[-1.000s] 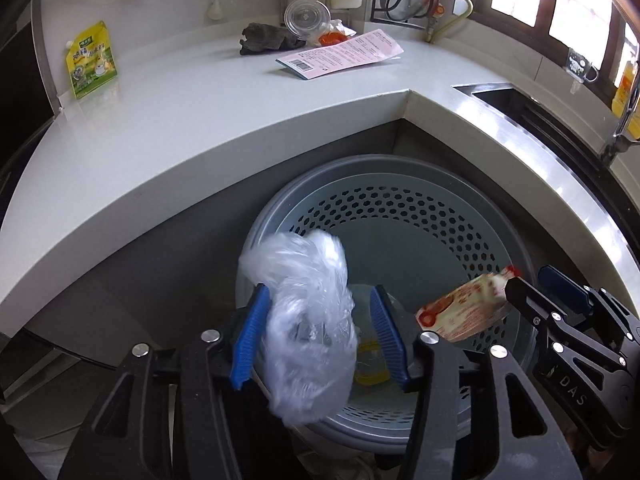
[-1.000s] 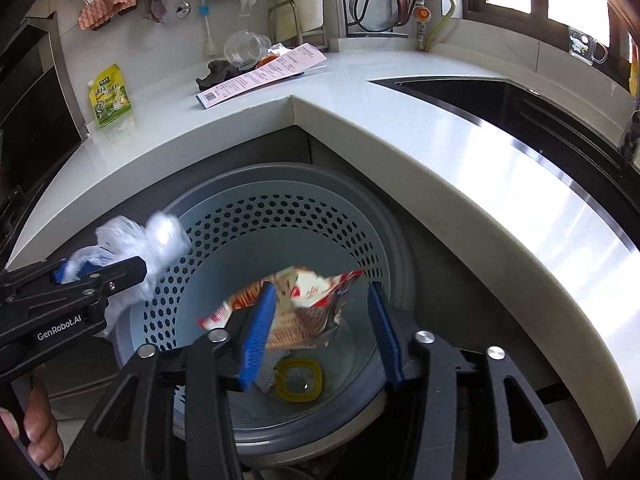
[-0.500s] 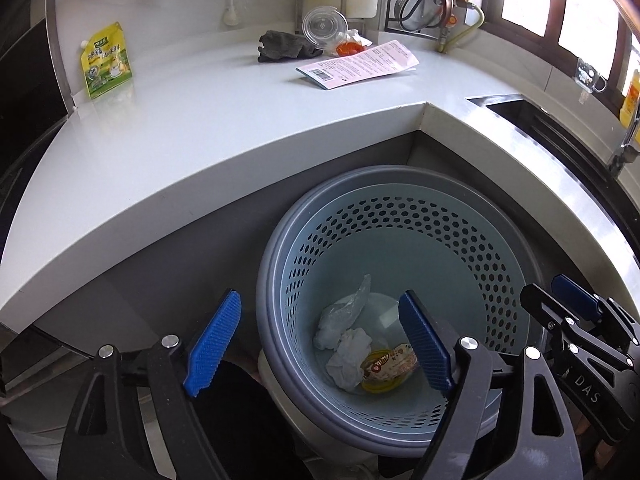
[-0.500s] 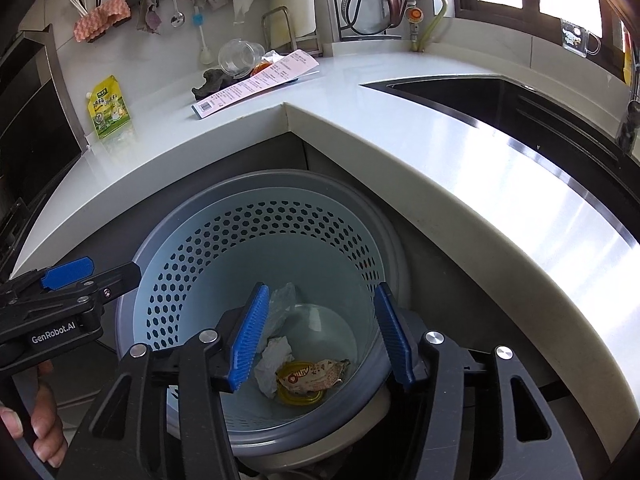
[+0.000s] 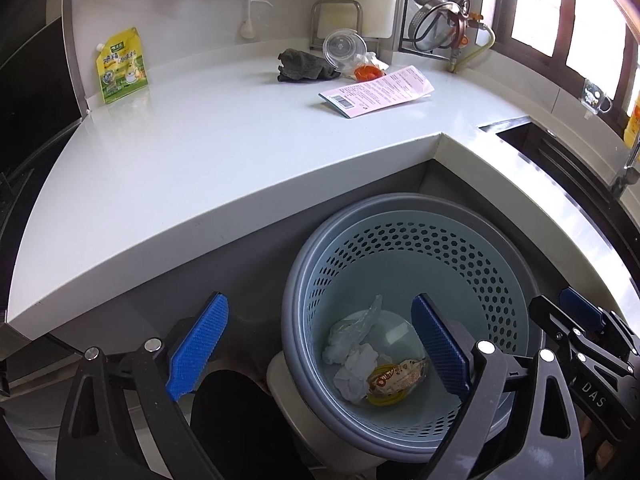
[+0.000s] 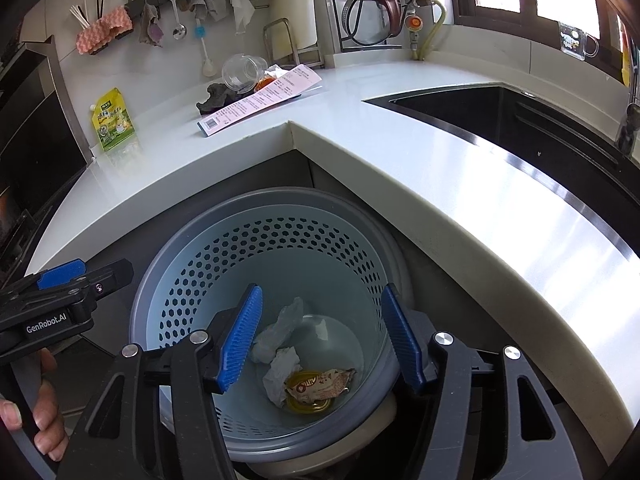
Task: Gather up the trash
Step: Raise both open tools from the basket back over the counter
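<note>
- The left gripper (image 5: 320, 352) has just been opening and now stands with its blue fingers (image 5: 198, 346) wide apart, nothing between them; the clear plastic bag (image 5: 354, 330) it held a second ago now lies at the bottom of the perforated blue bin (image 5: 400, 248).
- The right gripper (image 6: 320, 340) has also just been opening; its fingers (image 6: 240, 338) are apart and empty, and the red-and-white snack wrapper (image 6: 320, 386) it carried now rests on the bin floor, beside a crumpled tissue (image 6: 280, 372) and over a yellow ring (image 6: 308, 402).
- So both loads are in! Both grippers hover above the bin mouth.
- More looks left: on the worktop (image 5: 200, 160) sit a pink receipt (image 5: 376, 92), a clear plastic cup (image 5: 344, 48) and a dark rag (image 5: 304, 66).
</note>
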The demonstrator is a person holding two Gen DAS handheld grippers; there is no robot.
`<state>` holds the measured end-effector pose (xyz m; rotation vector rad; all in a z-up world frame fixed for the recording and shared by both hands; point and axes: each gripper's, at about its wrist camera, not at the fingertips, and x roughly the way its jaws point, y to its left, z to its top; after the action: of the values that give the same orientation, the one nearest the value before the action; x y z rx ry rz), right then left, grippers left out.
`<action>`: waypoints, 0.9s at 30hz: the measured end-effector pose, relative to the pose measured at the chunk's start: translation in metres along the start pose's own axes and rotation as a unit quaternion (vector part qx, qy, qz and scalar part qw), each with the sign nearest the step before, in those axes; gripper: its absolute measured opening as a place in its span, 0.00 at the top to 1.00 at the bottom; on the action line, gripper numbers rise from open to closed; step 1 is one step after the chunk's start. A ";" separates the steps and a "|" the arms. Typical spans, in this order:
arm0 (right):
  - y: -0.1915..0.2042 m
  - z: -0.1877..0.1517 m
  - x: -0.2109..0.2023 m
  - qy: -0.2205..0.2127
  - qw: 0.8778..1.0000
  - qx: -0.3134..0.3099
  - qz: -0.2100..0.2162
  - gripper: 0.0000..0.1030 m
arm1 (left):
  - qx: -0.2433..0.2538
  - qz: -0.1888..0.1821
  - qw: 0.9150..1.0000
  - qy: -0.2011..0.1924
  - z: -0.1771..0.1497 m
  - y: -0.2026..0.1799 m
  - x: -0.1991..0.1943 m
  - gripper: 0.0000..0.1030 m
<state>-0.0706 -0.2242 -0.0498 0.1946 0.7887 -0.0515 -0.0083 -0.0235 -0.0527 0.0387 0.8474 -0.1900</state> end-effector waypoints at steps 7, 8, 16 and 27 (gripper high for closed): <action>0.012 0.019 -0.001 -0.015 1.000 -0.014 -0.003 0.38 | -0.013 0.006 1.000 -0.022 0.016 0.016 -0.011 0.09; 0.014 0.024 0.000 -0.018 1.000 -0.018 -0.004 0.35 | -0.015 0.007 1.000 -0.026 0.019 0.018 -0.012 0.09; 0.042 0.066 0.014 -0.044 0.998 -0.045 0.004 0.34 | -0.037 0.022 0.997 -0.057 0.049 0.049 -0.020 0.09; 0.086 0.135 0.072 -0.041 0.997 -0.058 0.006 0.32 | -0.042 0.040 0.995 -0.084 0.094 0.085 -0.006 0.08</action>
<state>0.0849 -0.1638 0.0052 0.0860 0.7058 -0.0016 0.0734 0.0501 0.0104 -0.0230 0.6848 -0.0811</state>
